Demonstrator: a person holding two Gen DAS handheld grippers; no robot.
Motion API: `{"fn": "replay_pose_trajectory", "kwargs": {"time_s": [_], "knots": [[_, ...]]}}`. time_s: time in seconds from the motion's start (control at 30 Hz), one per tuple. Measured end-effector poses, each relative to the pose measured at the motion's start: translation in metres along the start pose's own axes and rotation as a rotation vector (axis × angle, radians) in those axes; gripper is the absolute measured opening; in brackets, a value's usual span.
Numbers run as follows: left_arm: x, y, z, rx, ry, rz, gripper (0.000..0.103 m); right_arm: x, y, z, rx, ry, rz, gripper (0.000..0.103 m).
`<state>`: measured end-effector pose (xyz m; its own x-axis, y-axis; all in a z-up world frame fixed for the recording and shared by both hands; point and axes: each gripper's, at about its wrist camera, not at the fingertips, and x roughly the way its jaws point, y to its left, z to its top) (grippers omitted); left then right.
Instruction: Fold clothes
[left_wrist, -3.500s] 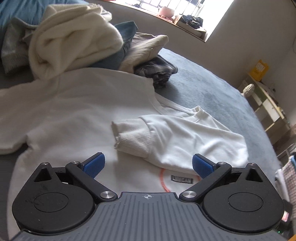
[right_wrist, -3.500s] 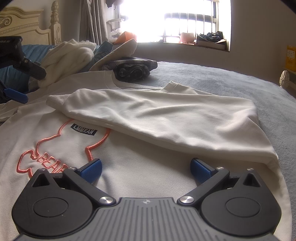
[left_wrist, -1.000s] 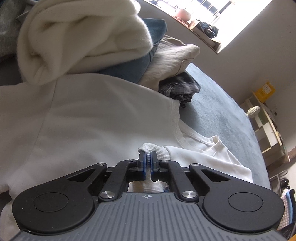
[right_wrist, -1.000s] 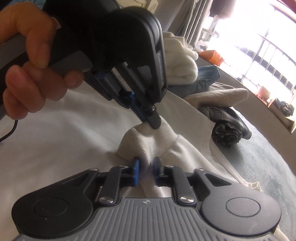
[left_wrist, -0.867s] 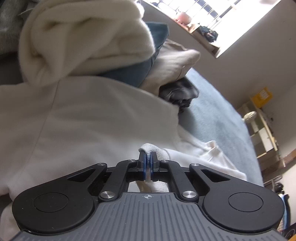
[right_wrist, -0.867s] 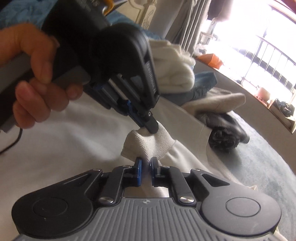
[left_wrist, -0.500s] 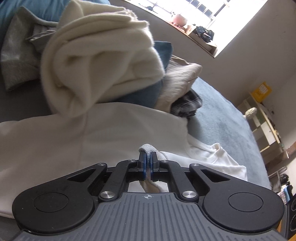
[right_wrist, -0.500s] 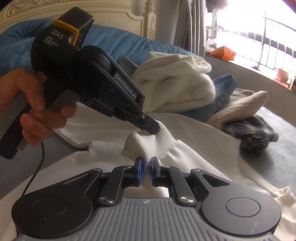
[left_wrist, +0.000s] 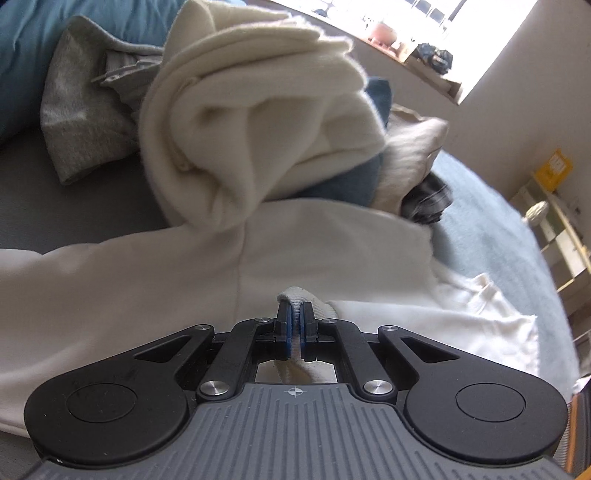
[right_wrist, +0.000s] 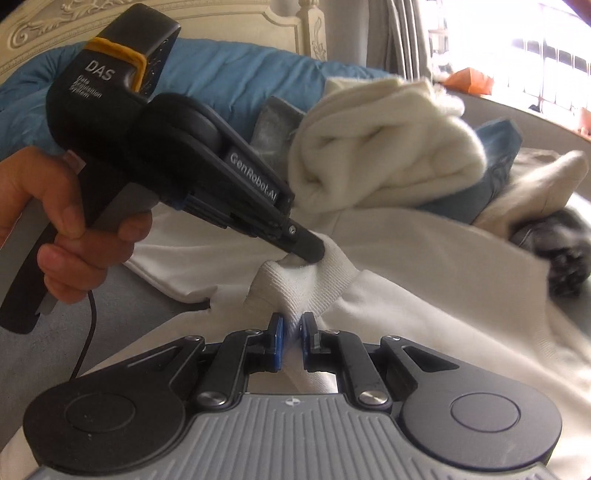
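A white sweatshirt (left_wrist: 155, 266) lies spread on the bed; it also shows in the right wrist view (right_wrist: 424, 266). My left gripper (left_wrist: 296, 325) is shut on the ribbed sleeve cuff (left_wrist: 306, 297) and holds it over the shirt's body. In the right wrist view the left gripper (right_wrist: 306, 253) pinches the far side of the cuff (right_wrist: 303, 280). My right gripper (right_wrist: 290, 341) is shut on the near side of that cuff. The folded sleeve (left_wrist: 461, 325) trails to the right.
A pile of clothes sits just beyond the shirt: a cream fleece (left_wrist: 258, 122), a grey garment (left_wrist: 77, 110), blue denim (right_wrist: 495, 173), a beige piece (left_wrist: 410, 155) and a dark plaid item (right_wrist: 554, 251). A blue duvet (right_wrist: 236, 81) and headboard lie behind. The grey bedspread (left_wrist: 491, 221) extends right.
Both grippers closed on the cuff of the folded sleeve and have carried it up and towards the shirt's shoulder and the clothes pile.
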<state>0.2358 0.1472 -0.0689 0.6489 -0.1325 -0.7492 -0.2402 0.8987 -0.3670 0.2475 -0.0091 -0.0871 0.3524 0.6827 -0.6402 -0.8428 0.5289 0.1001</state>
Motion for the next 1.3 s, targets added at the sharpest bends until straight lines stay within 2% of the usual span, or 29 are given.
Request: {"fn": "replay_pose_trajectory", "kwargs": {"time_s": [0.07, 0.13, 0.2, 0.3, 0.37, 0.47, 0.53, 0.6, 0.63, 0.7, 0.77, 0.87, 1.0, 1.07, 1.1, 1.17, 1.2, 1.23, 1.3], "knots": [[0.012, 0.006, -0.006, -0.009, 0.025, 0.027, 0.002, 0.008, -0.002, -0.006, 0.043, 0.03, 0.011, 0.018], [0.017, 0.01, -0.012, -0.022, 0.021, 0.037, 0.004, 0.003, -0.009, -0.01, 0.105, 0.032, 0.035, 0.033], [0.015, 0.007, -0.014, 0.01, 0.001, 0.057, 0.006, -0.018, -0.014, -0.014, 0.139, -0.002, 0.06, 0.048], [0.009, 0.008, -0.012, 0.01, -0.025, 0.078, 0.008, -0.065, -0.028, -0.029, 0.209, -0.05, 0.074, 0.055], [0.003, 0.009, -0.01, -0.006, -0.053, 0.11, 0.009, -0.099, -0.042, -0.042, 0.283, -0.066, 0.075, 0.056], [-0.007, 0.01, -0.01, -0.016, -0.097, 0.146, 0.009, -0.154, -0.069, -0.073, 0.441, -0.079, 0.023, 0.056], [-0.018, -0.003, -0.015, 0.044, -0.122, 0.129, 0.009, -0.193, -0.089, -0.098, 0.541, -0.088, -0.044, 0.054], [-0.024, -0.023, -0.025, 0.146, -0.13, 0.091, 0.01, -0.226, -0.103, -0.123, 0.615, -0.092, -0.152, 0.051], [-0.023, -0.036, -0.031, 0.201, -0.12, 0.075, 0.01, -0.241, -0.11, -0.135, 0.65, -0.092, -0.208, 0.046], [-0.014, -0.061, -0.043, 0.301, -0.075, 0.067, 0.01, -0.262, -0.119, -0.158, 0.7, -0.094, -0.298, 0.044], [0.0, -0.077, -0.054, 0.345, -0.018, 0.11, 0.01, -0.274, -0.122, -0.173, 0.712, -0.092, -0.367, 0.042], [0.017, -0.081, -0.062, 0.301, 0.062, 0.168, 0.01, -0.282, -0.121, -0.186, 0.637, -0.063, -0.471, 0.042], [0.008, -0.094, -0.061, 0.291, 0.064, 0.195, 0.01, -0.28, -0.117, -0.193, 0.539, -0.015, -0.513, 0.042], [0.006, -0.114, -0.053, 0.345, 0.065, 0.175, 0.01, -0.282, -0.123, -0.195, 0.546, -0.023, -0.503, 0.042], [0.007, -0.129, -0.049, 0.388, 0.062, 0.157, 0.013, -0.283, -0.126, -0.196, 0.551, -0.025, -0.497, 0.043], [0.013, -0.169, -0.04, 0.474, 0.063, 0.104, 0.027, -0.278, -0.135, -0.202, 0.582, -0.019, -0.475, 0.042], [0.019, -0.192, -0.036, 0.506, 0.08, 0.053, 0.047, -0.276, -0.139, -0.205, 0.599, -0.016, -0.465, 0.042], [0.026, -0.212, -0.033, 0.515, 0.088, 0.002, 0.059, -0.272, -0.143, -0.21, 0.627, -0.01, -0.456, 0.042], [0.041, -0.253, -0.026, 0.522, 0.098, -0.098, 0.065, -0.267, -0.15, -0.221, 0.68, -0.001, -0.439, 0.042]]}}
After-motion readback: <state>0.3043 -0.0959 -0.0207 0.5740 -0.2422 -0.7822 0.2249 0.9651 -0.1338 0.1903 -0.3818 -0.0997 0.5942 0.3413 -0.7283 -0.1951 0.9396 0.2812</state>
